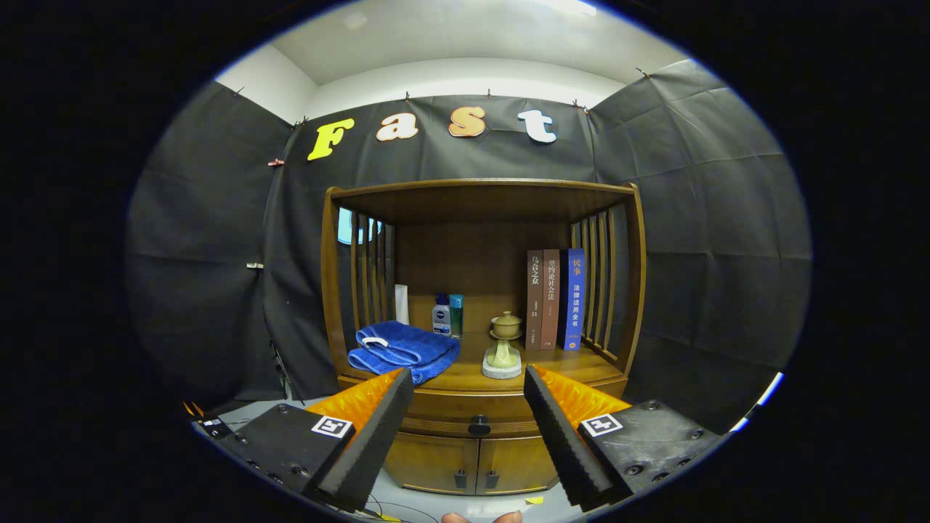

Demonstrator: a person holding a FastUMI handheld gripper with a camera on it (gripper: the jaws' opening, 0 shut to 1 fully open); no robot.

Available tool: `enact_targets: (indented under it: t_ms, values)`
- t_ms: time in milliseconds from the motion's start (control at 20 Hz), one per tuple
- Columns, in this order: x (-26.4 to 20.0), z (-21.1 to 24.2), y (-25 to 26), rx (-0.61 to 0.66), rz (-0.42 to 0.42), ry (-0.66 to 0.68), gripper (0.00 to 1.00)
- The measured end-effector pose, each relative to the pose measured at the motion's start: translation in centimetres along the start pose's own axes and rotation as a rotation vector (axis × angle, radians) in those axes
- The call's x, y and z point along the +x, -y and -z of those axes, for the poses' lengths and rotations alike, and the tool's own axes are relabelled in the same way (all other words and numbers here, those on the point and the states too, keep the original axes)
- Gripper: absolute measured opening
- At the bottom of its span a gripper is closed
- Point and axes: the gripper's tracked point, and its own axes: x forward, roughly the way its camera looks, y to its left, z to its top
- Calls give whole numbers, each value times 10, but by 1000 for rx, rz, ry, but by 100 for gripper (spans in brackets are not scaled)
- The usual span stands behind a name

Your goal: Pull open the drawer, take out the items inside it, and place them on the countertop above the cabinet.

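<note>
The gripper (468,418) has its fingers spread wide apart, holding nothing. Between them, at 12 o'clock, stands a brown wooden cabinet (479,305). Its drawer (476,418) is closed, with a dark knob (479,425) in the middle. Under it are two small doors (472,461). On the bench (567,367) above the drawer, a folded blue towel (403,351) lies at 10 o'clock. Two bottles (447,315) stand behind it. A little green cup with a lid (506,324) sits in the middle, and three books (555,299) stand at 1 o'clock. Black cloth hangs all around.

Towel (404,351) left of 3 books (556,299)
</note>
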Motion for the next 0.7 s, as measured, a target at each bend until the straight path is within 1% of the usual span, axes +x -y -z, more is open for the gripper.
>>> enact_targets:
  t_ms: [300, 700]
  values:
    - [3, 2, 9, 4, 26, -8, 98]
    - [5, -1, 7, 25, 14, 0, 99]
